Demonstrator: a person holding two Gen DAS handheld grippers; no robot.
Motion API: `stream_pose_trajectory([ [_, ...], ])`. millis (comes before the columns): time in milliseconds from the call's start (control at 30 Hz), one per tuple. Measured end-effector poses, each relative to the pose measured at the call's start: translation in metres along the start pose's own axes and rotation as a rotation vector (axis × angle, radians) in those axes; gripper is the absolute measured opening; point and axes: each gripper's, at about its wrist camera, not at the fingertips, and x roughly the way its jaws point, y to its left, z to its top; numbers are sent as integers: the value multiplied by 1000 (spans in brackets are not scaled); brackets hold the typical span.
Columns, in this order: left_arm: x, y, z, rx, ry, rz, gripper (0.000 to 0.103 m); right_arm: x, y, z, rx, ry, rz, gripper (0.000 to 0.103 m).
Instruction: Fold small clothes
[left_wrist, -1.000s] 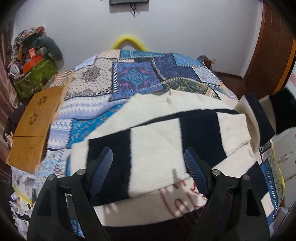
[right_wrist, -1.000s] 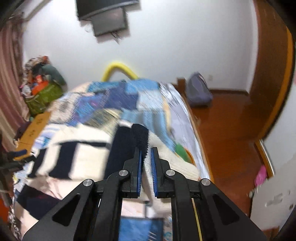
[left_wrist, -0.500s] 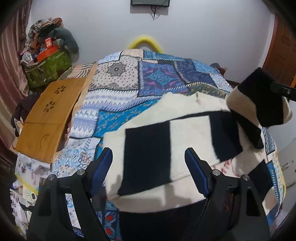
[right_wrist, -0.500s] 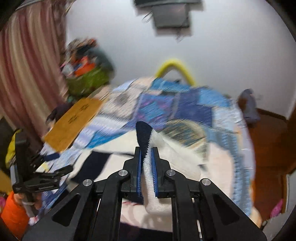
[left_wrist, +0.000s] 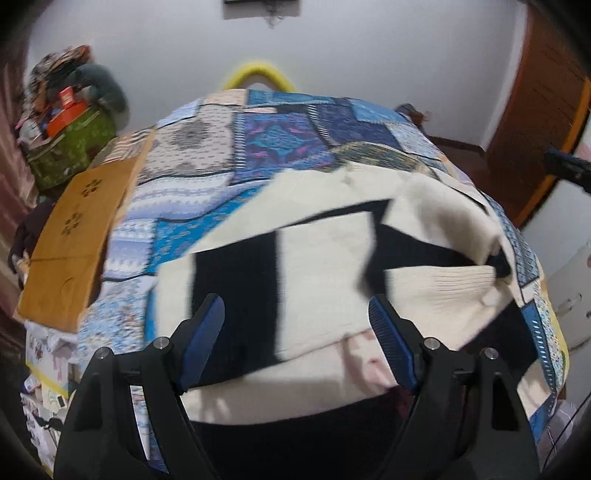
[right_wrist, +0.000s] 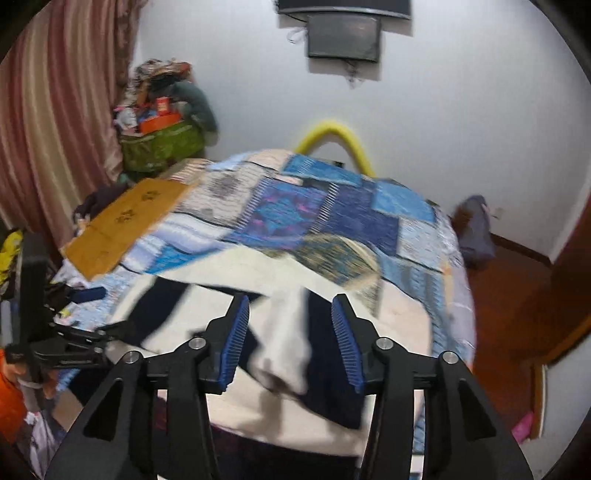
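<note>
A cream and black block-patterned sweater (left_wrist: 325, 266) lies on the patchwork bedspread (left_wrist: 280, 136), its right sleeve (left_wrist: 443, 229) folded inward over the body. My left gripper (left_wrist: 295, 325) is open and empty above the sweater's near hem. In the right wrist view the sweater (right_wrist: 280, 332) lies below my right gripper (right_wrist: 288, 332), which is open and empty above the folded sleeve. The left gripper's body (right_wrist: 55, 343) shows at the left edge of that view.
A wooden lap board (left_wrist: 77, 236) lies on the bed's left side. A green bag piled with things (left_wrist: 66, 140) stands in the far left corner by a curtain (right_wrist: 55, 122). A yellow curved bar (left_wrist: 258, 74) rises behind the bed. A wooden door (left_wrist: 535, 110) is at right.
My right gripper carried the sleeve leftward over the sweater's body, then opened and let it go. The sleeve now lies folded on the sweater. My left gripper stayed open.
</note>
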Motion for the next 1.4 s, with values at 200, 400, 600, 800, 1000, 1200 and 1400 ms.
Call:
stream_pose_trajectory([
  [200, 13, -70, -1, 103, 31, -48, 81, 18, -45, -39, 18, 99, -99, 44],
  [400, 29, -127, -23, 197, 70, -65, 81, 32, -72, -79, 69, 178, -88, 44],
  [600, 51, -157, -38, 292, 94, 10, 80, 35, -79, -105, 83, 212, -53, 44],
  [800, 48, -154, -24, 277, 36, 41, 19, 39, -77, -112, 100, 211, -9, 44],
  [1000, 6, -107, 11, 147, -110, 47, 12, 45, -70, -109, 100, 207, 10, 44],
  [1200, -30, -28, 49, -9, -200, 102, 7, 47, -65, -99, 97, 186, 10, 44],
  [1400, -17, 44, 50, -115, -156, 126, 7, 56, -64, -90, 126, 185, 18, 44],
])
